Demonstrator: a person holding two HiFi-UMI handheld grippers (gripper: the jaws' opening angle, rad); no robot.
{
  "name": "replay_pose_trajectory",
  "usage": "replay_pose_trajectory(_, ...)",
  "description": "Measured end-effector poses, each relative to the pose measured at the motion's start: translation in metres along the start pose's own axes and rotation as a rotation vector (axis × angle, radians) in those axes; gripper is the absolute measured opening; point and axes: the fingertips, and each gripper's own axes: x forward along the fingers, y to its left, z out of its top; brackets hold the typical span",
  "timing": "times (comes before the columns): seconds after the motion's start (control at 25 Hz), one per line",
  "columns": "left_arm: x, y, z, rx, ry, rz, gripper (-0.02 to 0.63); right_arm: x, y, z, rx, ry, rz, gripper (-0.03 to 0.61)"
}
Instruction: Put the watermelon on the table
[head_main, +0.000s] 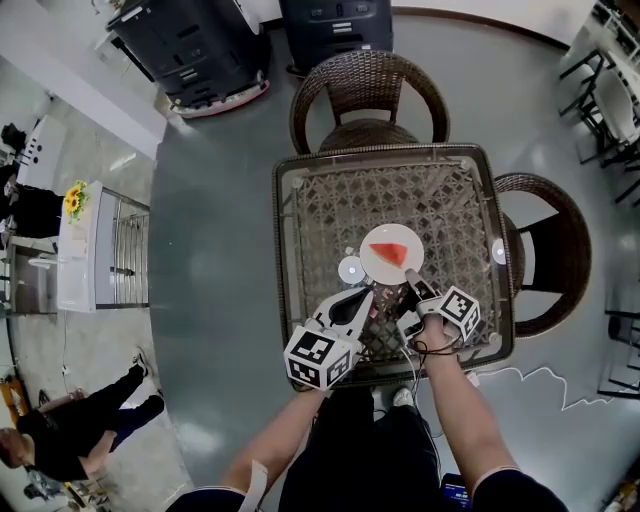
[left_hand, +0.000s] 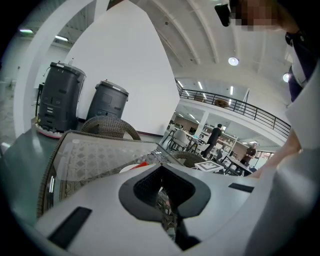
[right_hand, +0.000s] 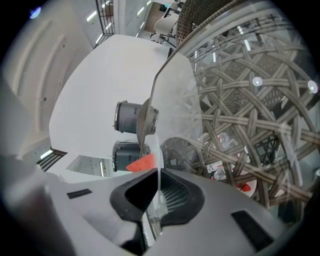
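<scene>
Right gripper view showed your right hand-held gripper (right_hand: 158, 182) pinching the round white plate (right_hand: 159, 152) by its rim; your left hand-held gripper (left_hand: 161, 190) was closed and empty. The red watermelon wedge (right_hand: 141, 163) looked soft and slippery, so the plate needed holding level.

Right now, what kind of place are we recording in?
Probably a lounge or café corner in a large open office hall. A glass-topped wicker table stands between wicker chairs and carries a plate with a watermelon slice. The left gripper view shows a railed mezzanine above more seating.
</scene>
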Motion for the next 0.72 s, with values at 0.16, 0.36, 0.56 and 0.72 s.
replay_pose_trajectory(0.16,0.001,0.0,-0.001,-0.004,0.008,-0.001,0.005,0.003,-0.003,0.001,-0.054,0.019,-0.054,0.015)
replay_pose_trajectory(0.36,0.001,0.001,-0.006,-0.011,0.019,0.0,0.005,0.004,-0.007,0.004,-0.106,0.03,-0.1,0.015)
replay_pose_trajectory(0.56,0.003,-0.001,-0.008,-0.014,0.03,-0.008,0.005,0.006,-0.014,0.002,-0.143,0.043,-0.162,0.017)
replay_pose_trajectory(0.72,0.003,-0.001,-0.011,-0.014,0.036,-0.013,0.005,0.008,-0.016,0.002,-0.212,0.052,-0.21,0.021)
